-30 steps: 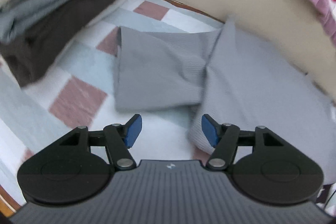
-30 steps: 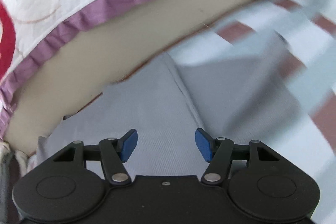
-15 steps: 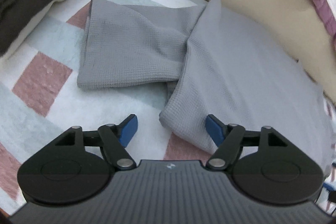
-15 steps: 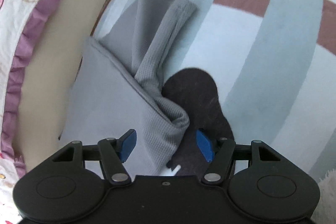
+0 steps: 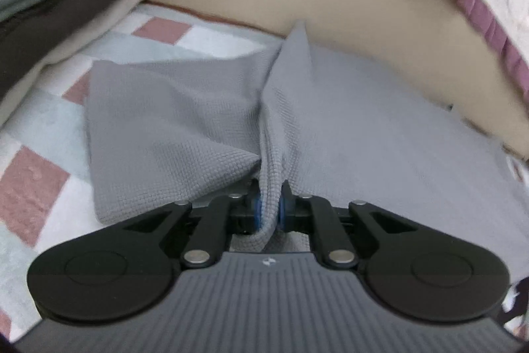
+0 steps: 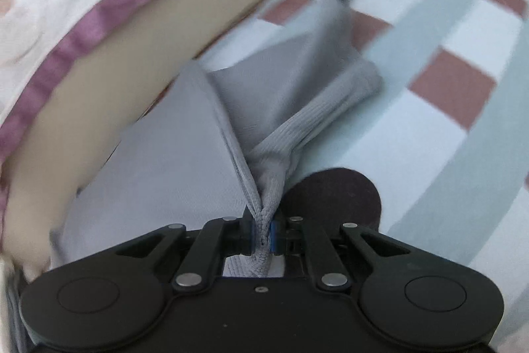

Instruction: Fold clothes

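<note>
My left claw [image 5: 268, 210] is clamped on a bunched edge of the grey waffle-knit garment [image 5: 363, 128], its blue pads [image 5: 256, 210] pressed into the fabric. My right claw [image 6: 263, 235] pinches another gathered edge of the same garment [image 6: 185, 161], near its ribbed cuff [image 6: 327, 111]. The garment lies on a checked bedsheet [image 5: 43, 181] of pink, white and pale blue, against a beige mattress edge [image 5: 347, 2] under a purple-frilled quilt [image 6: 109, 2]. A stack of folded clothes [image 5: 59, 9] sits at the left.
</note>
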Motion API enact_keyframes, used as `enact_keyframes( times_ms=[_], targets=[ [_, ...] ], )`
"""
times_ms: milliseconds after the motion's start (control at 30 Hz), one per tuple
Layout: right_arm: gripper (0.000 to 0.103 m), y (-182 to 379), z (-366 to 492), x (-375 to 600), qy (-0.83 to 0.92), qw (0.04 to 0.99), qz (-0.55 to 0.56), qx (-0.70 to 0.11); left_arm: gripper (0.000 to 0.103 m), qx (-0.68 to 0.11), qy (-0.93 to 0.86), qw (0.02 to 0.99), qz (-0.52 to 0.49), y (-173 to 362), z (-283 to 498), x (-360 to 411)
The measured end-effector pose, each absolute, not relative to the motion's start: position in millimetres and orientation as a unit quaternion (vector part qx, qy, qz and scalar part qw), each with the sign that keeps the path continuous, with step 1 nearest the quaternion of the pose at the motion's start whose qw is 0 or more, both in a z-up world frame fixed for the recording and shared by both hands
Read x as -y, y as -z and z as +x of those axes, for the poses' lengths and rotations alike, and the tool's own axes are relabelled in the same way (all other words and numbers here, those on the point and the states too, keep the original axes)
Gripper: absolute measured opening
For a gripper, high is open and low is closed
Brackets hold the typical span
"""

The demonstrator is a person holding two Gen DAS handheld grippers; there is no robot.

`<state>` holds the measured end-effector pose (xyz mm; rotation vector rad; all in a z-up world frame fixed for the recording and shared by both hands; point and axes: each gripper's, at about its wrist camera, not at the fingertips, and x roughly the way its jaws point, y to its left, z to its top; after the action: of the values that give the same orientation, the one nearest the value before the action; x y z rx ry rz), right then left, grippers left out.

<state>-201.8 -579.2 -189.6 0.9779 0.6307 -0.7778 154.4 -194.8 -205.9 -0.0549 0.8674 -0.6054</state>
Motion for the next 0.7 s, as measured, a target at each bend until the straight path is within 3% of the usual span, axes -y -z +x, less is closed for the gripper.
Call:
enact_keyframes(
  times_ms=[233, 467, 567, 700],
  targets=[
    [0.009, 152, -182, 595, 0.299, 0.791, 0.366, -0.389, 0.006, -0.363, 0.306, 0.879, 0.051, 159, 133, 201],
    [0.009, 133, -224, 559, 0.26, 0.795, 0.287, -0.467, 0.006, -0.423, 0.299, 0.855, 0.0, 149, 95, 152],
    [0.01, 144, -228, 549, 0.244, 0.773, 0.278, -0.516, 0.008, -0.435, 0.278, 0.852, 0.084, 164, 74, 155],
    [0.021, 155, -218, 553, 0.259, 0.745, 0.272, -0.551, 0.013, -0.482, 0.241, 0.836, 0.103, 197, 75, 154]
  ],
)
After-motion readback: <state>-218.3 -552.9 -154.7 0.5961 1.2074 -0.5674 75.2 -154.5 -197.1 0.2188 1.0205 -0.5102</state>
